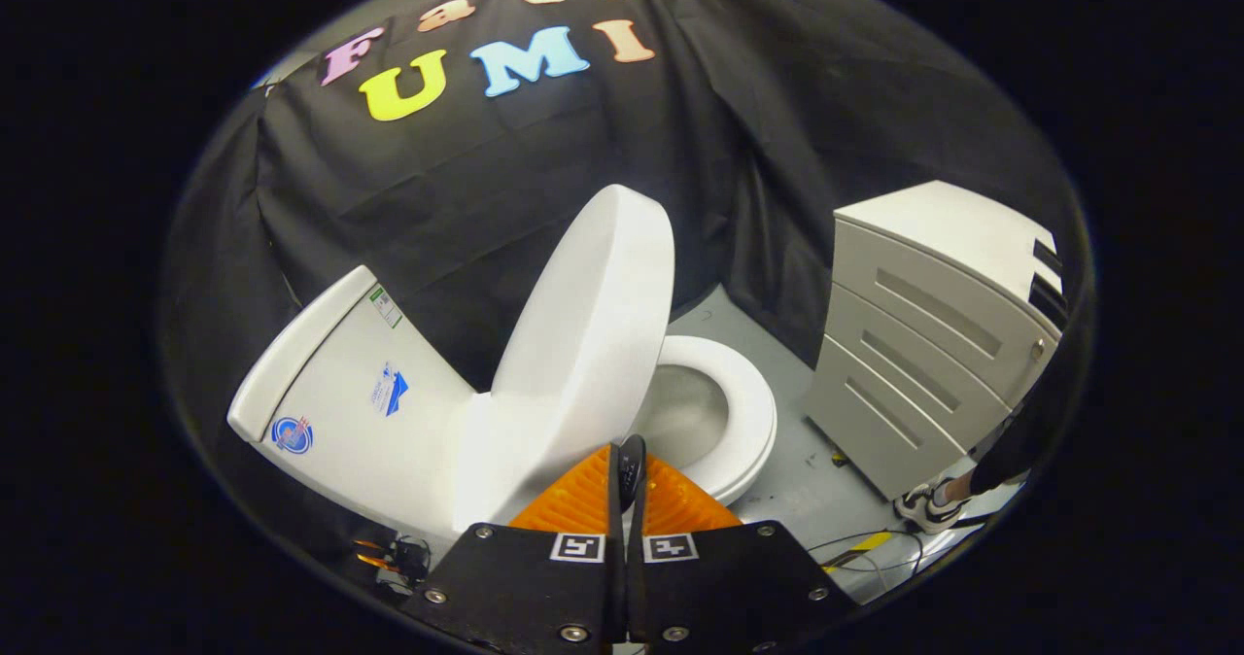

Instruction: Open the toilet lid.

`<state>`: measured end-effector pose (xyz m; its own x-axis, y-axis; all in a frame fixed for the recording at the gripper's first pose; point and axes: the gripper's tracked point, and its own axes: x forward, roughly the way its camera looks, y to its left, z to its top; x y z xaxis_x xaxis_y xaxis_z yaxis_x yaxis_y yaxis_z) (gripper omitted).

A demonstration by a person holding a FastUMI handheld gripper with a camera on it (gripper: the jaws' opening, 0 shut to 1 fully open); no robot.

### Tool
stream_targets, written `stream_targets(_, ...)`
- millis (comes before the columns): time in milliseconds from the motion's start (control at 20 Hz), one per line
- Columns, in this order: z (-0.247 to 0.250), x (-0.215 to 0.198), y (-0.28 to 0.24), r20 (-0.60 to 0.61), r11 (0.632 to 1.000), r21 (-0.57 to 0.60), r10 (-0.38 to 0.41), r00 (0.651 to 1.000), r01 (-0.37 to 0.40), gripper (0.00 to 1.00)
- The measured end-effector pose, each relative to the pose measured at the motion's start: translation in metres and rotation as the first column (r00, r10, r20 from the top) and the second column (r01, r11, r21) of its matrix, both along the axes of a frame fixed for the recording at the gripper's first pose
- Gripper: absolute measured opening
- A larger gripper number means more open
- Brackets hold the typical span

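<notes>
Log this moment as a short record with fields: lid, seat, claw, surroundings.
lid: toilet lid raised, standing steeply above the bowl
seat: seat down, bowl open to view
tank: tank beside the raised lid
claw: claw with orange fingers close together at the lid's lower edge; a grip on it cannot be confirmed
surroundings: grey drawer cabinet beyond the toilet; a person's shoe by the cabinet

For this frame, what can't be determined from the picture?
- Hinge of the toilet lid: hidden behind the raised lid, gripper view.
- Stickers on the tank: too small to make out.
- Cabinet base: partly cut off near a person's shoe.
- Tool fingers closed together, nothing visibly between them.
</notes>
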<state>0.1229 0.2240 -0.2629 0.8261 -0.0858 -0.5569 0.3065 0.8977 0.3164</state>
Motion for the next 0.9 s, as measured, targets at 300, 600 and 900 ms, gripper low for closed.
stream_targets(300, 0.040, 0.002, 0.031, 0.036, 0.986, -0.157, 0.064, 0.997, -0.057, 0.00)
stream_targets(600, 0.061, 0.003, 0.052, 0.087, 0.980, -0.180, 0.103, 0.991, -0.086, 0.00)
stream_targets(900, 0.082, 0.006, 0.082, 0.081, 0.944, -0.299, 0.174, 0.981, -0.143, 0.00)
